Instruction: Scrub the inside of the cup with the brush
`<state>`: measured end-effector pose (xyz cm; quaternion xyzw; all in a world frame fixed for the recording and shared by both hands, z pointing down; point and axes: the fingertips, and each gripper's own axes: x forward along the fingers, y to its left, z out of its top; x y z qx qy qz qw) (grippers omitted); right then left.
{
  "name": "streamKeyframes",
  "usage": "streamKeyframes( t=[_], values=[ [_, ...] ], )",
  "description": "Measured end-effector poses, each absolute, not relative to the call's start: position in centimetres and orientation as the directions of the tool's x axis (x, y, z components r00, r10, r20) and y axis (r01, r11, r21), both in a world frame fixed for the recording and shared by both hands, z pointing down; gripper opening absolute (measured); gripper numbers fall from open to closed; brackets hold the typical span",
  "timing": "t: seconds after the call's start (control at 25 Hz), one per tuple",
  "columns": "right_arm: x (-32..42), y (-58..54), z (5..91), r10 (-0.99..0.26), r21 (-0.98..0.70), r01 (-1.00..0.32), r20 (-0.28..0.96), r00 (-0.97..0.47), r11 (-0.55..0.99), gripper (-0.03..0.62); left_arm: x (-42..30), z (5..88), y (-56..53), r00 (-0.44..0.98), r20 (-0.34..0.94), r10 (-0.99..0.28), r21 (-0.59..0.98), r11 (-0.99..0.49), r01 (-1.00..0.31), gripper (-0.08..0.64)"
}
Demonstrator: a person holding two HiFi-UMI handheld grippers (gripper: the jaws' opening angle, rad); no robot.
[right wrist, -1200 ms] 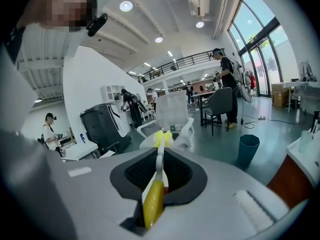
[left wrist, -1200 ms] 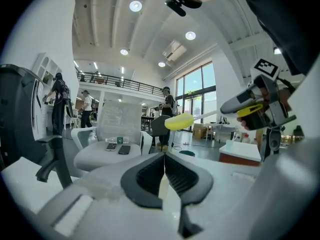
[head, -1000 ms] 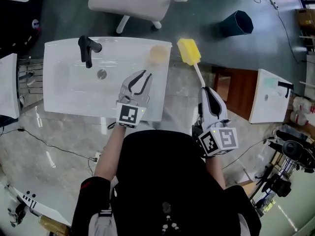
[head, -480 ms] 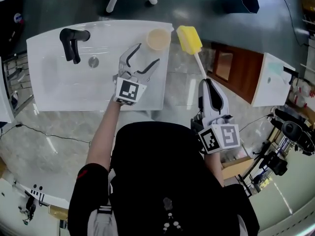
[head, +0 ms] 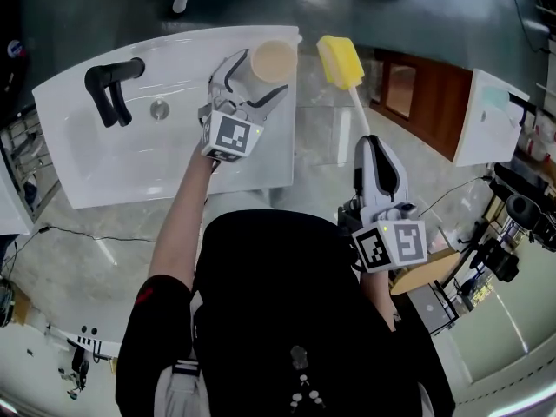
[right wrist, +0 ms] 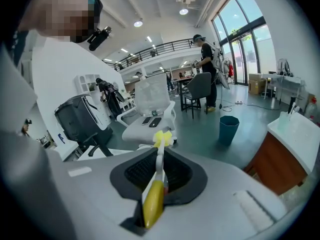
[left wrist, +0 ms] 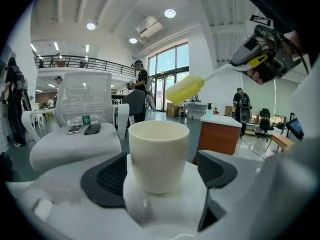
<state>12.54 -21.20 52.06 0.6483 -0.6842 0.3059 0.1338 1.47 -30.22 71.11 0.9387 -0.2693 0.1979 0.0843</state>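
surface: white sink (head: 130, 163) | on it: cream cup (head: 273, 61) upright, far-right corner | black faucet (head: 109, 89) at left

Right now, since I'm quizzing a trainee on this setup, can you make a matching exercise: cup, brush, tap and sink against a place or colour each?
Things:
1 cup
2 brush
3 tap
4 sink

Places or colours:
A clamped in the right gripper
B black, standing on the sink
C white, with a drain
D between the opening jaws of the left gripper

Pairs: 1-D, 2-A, 3-B, 4-C
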Motion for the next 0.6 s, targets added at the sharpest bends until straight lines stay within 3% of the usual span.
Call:
streamKeyframes(
  t=[0.6],
  values=[
    [13.5, -19.4, 52.5, -0.798, -0.242, -0.965, 0.599, -0.063, -0.106, 0.041, 2.8, 71.8, -31.7, 0.76, 0.45, -0.468, 0.035, -0.842, -0.539, 0.44]
  ],
)
